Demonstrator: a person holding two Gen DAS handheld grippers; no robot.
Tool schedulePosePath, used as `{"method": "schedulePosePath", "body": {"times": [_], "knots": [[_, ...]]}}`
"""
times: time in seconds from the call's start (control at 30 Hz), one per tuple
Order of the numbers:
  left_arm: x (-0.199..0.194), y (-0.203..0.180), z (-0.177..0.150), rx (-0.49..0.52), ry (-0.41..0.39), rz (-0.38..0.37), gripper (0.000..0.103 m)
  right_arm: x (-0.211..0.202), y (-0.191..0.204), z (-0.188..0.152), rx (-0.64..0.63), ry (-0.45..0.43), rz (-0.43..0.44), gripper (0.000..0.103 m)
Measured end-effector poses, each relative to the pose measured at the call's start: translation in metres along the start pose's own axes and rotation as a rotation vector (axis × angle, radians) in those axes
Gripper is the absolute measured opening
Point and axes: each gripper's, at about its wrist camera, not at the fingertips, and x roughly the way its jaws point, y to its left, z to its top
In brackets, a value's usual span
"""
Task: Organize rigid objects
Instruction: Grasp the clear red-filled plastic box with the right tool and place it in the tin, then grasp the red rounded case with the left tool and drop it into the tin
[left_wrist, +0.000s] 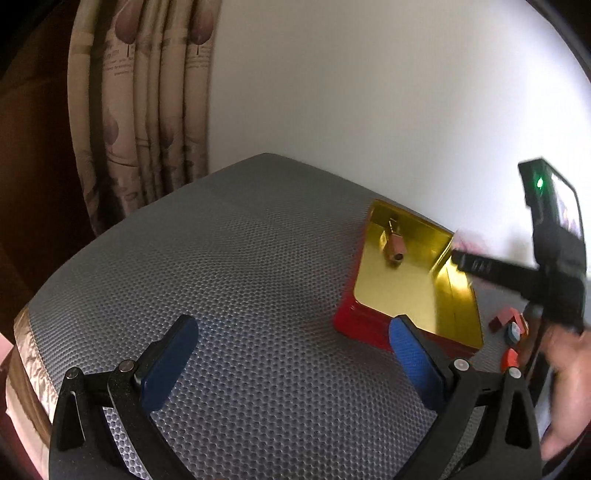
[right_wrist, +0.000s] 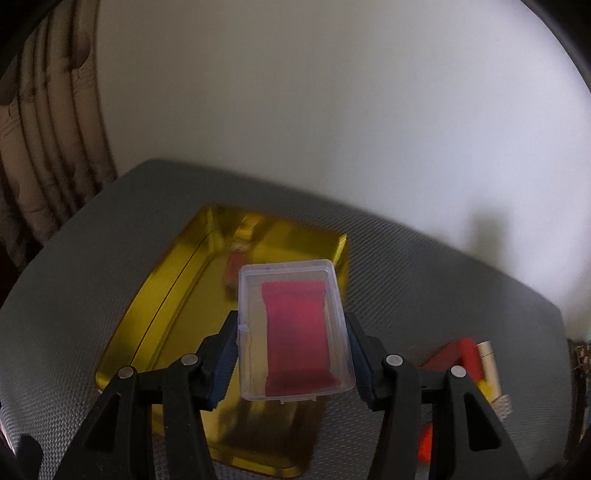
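The left wrist camera is looking forward along its open fingers (left_wrist: 293, 363), sitting low and close over the grey mat (left_wrist: 240, 258) and facing the curtain (left_wrist: 147, 110) and white wall. The gold tray (left_wrist: 402, 288) is lying off to its right, with the right gripper (left_wrist: 458, 254) reaching in from that side. The right wrist camera is looking down its own fingers (right_wrist: 291, 354) from above the same tray (right_wrist: 177, 295), nearer to it (a clear box (right_wrist: 295, 328) is filling the middle). Both views are sharing tray, mat, wall and curtain.
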Motion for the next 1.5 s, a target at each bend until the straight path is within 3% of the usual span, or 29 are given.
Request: {"method": "schedulePosePath", "body": {"times": [0.37, 0.6, 0.7, 0.8, 0.87, 0.97, 1.0, 1.07, 1.17, 1.2, 1.27, 1.33, 1.4, 1.5], "knots": [[0.012, 0.004, -0.008, 0.012, 0.026, 0.020, 0.102, 0.063, 0.050, -0.018, -0.048, 0.104, 0.095, 0.055], [0.015, 0.008, -0.012, 0.020, 0.040, 0.027, 0.102, 0.086, 0.057, -0.028, -0.028, 0.152, 0.131, 0.055], [0.012, 0.009, -0.013, 0.029, 0.038, 0.028, 0.102, 0.092, 0.058, -0.028, -0.017, 0.159, 0.165, 0.058], [0.008, 0.009, -0.012, 0.045, 0.031, 0.029, 0.102, 0.082, 0.048, -0.024, -0.001, 0.131, 0.272, 0.057], [0.000, 0.004, -0.010, 0.069, 0.009, 0.020, 0.102, 0.044, 0.021, -0.014, 0.062, -0.010, 0.332, 0.056], [-0.014, -0.010, -0.005, 0.101, -0.040, -0.009, 0.102, -0.017, -0.045, -0.014, 0.146, -0.146, 0.325, 0.062], [-0.017, -0.017, -0.004, 0.108, -0.049, -0.034, 0.102, -0.034, -0.072, -0.022, 0.167, -0.181, 0.296, 0.066], [-0.026, -0.043, -0.007, 0.145, -0.061, -0.112, 0.102, -0.065, -0.139, -0.054, 0.249, -0.228, 0.126, 0.073], [-0.021, -0.102, -0.021, 0.235, 0.018, -0.285, 0.102, -0.077, -0.223, -0.120, 0.390, -0.155, -0.068, 0.076], [-0.018, -0.130, -0.029, 0.272, 0.054, -0.361, 0.102, -0.078, -0.244, -0.144, 0.449, -0.127, -0.098, 0.076], [-0.010, -0.176, -0.042, 0.354, 0.108, -0.424, 0.102, -0.076, -0.275, -0.195, 0.546, -0.076, -0.106, 0.076], [0.000, -0.217, -0.052, 0.424, 0.130, -0.451, 0.102, -0.077, -0.291, -0.235, 0.599, -0.044, -0.115, 0.076], [0.016, -0.260, -0.064, 0.510, 0.137, -0.458, 0.102, -0.078, -0.297, -0.264, 0.622, -0.032, -0.065, 0.076], [0.043, -0.297, -0.075, 0.605, 0.143, -0.436, 0.100, -0.081, -0.298, -0.290, 0.637, -0.035, -0.025, 0.076]]}}
